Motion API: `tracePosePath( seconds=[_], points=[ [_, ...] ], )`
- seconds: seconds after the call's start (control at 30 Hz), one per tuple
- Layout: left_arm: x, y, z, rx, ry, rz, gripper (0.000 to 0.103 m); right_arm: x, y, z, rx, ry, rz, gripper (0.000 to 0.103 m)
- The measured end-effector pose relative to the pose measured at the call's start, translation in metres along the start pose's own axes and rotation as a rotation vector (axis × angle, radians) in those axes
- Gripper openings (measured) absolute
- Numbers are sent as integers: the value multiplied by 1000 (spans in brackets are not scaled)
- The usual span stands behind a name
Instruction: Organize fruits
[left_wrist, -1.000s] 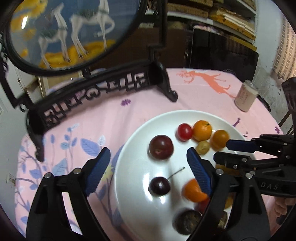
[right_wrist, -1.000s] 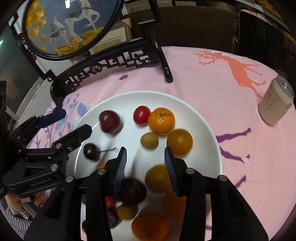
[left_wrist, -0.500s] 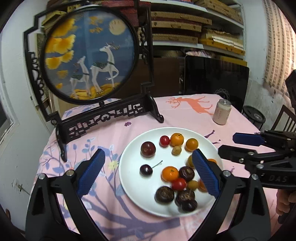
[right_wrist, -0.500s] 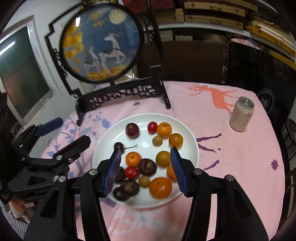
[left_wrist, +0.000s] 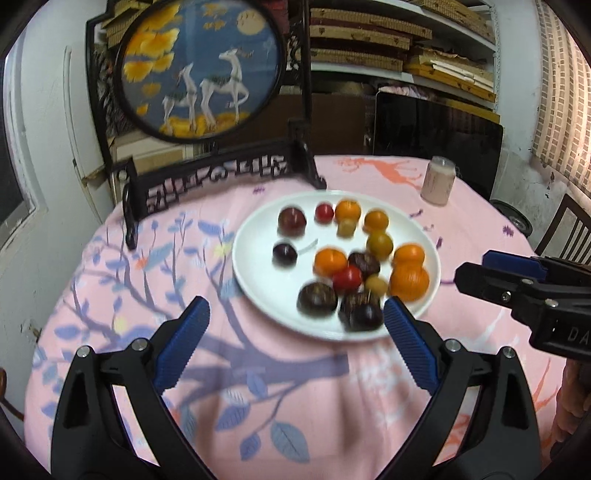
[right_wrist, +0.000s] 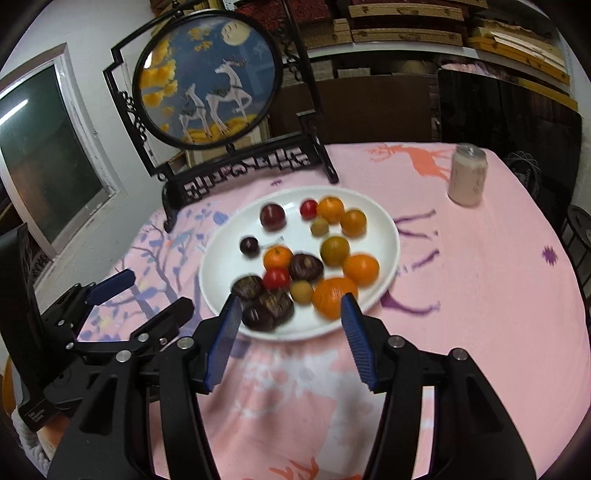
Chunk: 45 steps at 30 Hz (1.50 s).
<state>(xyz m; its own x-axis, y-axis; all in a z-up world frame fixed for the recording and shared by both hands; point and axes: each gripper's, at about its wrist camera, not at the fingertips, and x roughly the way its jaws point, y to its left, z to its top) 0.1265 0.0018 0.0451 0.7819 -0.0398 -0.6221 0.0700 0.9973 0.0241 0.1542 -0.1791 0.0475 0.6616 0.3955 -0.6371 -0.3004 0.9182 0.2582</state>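
A white plate in the middle of the pink tablecloth holds several fruits: oranges, red tomatoes, dark plums, a cherry with a stem and dark passion fruits. My left gripper is open and empty, above the cloth just short of the plate's near rim. My right gripper is open and empty over the plate's near edge; it also shows at the right of the left wrist view.
A black carved stand with a round deer picture stands behind the plate. A drink can stands at the back right. Shelves and a dark screen lie beyond the table. A chair is at the right.
Both grippers have pulled back and up from close over the plate; the whole plate and table have come into view. Both stay open and empty. The fruits have not moved.
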Motion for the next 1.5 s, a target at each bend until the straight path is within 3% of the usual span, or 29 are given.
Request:
tracePosePath(
  seconds=[0.23,0.37,0.43,0.53,0.63,0.73,0.87,0.97,1.5],
  points=[
    [-5,5,-33,-29,-26,55,101,3,-14,-42,64,-56,-68,65],
    [-13,6,-44,-27,-44,88,101,0,-15,-61,18,-86,-166,65],
    [-22,7,-48,-42,-62,89,101,-3,-16,-68,5,-87,-172,68],
    [-33,7,-53,-44,-89,91,101,-11,-16,-77,16,-100,-163,97],
    [-47,2,-58,-31,-132,121,101,-35,-3,-83,-19,-216,-158,102],
    [-56,-5,-63,-7,-156,132,101,-50,13,-92,-80,-276,-189,102],
    [-57,-11,-66,7,-133,72,101,-47,21,-99,-115,-226,-199,102],
    [-59,-14,-68,19,-137,82,101,-49,24,-101,-129,-234,-214,102],
    [-60,-20,-70,49,-136,72,101,-53,12,-101,-39,-235,-144,102]
  ],
)
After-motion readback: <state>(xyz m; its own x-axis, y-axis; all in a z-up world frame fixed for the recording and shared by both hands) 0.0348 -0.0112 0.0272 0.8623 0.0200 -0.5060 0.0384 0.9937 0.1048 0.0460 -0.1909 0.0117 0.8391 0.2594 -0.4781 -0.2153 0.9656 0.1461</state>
